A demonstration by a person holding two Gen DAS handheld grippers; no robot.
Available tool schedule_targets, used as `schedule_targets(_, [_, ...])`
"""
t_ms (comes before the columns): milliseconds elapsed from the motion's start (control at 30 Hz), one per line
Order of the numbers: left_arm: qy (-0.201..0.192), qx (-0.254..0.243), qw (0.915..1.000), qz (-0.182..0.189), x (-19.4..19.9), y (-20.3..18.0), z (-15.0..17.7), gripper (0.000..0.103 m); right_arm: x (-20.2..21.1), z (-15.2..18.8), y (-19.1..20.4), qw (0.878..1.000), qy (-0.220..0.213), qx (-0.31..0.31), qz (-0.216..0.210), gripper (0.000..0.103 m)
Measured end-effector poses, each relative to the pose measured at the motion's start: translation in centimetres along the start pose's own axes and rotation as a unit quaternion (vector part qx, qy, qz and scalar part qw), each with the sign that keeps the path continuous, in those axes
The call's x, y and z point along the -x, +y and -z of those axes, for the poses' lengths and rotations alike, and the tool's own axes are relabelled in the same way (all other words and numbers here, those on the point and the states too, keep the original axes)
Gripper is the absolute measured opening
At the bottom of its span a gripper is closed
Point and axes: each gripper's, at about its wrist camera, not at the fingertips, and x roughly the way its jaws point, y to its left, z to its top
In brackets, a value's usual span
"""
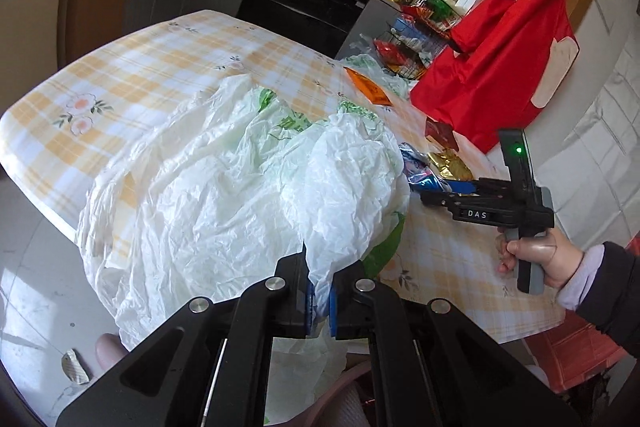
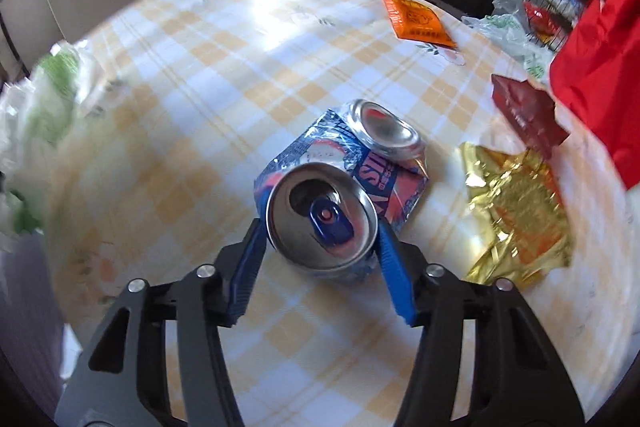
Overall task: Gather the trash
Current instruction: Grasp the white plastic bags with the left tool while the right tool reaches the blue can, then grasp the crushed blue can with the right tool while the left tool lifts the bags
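Yellow-checked cloth is covering the counter [image 2: 208, 75], with dark kitchen cabinets standing beyond it. The left gripper [image 1: 320, 301] is pinching a fold of a crumpled white plastic bag [image 1: 224, 195] tight between its fingers [image 1: 308, 303], the bag billowing ahead of them over the counter's edge. The right gripper [image 2: 322, 227], held by a hand [image 1: 536, 259], is straddling a crushed blue drink can [image 2: 340, 183]; its blue fingers [image 2: 394, 267] are lying against either side of the can's top rim, though I cannot tell whether they are pressing yet. Just right of those fingers a gold foil wrapper [image 2: 520, 215] is lying, and farther ahead an orange packet [image 2: 416, 19].
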Motion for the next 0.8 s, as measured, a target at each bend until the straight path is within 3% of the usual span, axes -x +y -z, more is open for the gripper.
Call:
schedule_targets(200, [-0.011, -0.006, 0.9999, 0.011, 0.6, -0.6, -0.3, 0.006, 2.8, 1.9, 0.8, 0.998, -0.050, -0.039, -0.015, 0.045])
schedule_targets(467, [-0.016, -0.016, 0.9993, 0.029, 1.6, -2.0, 0.3, 0.006, 5.9, 4.1, 1.9, 0.994, -0.084, -0.066, -0.025, 0.035])
schedule_targets(600, [-0.015, -0.018, 0.9991, 0.036, 2.0, -2.6, 0.4, 0.006, 8.0, 6.4, 2.1, 0.986, -0.117, -0.111, -0.033, 0.028])
schedule_targets(800, [-0.014, -0.033, 0.9984, 0.043, 2.5, -3.8, 0.6, 0.006, 10.7, 9.6, 1.4, 0.970, -0.155, -0.182, -0.044, 0.025])
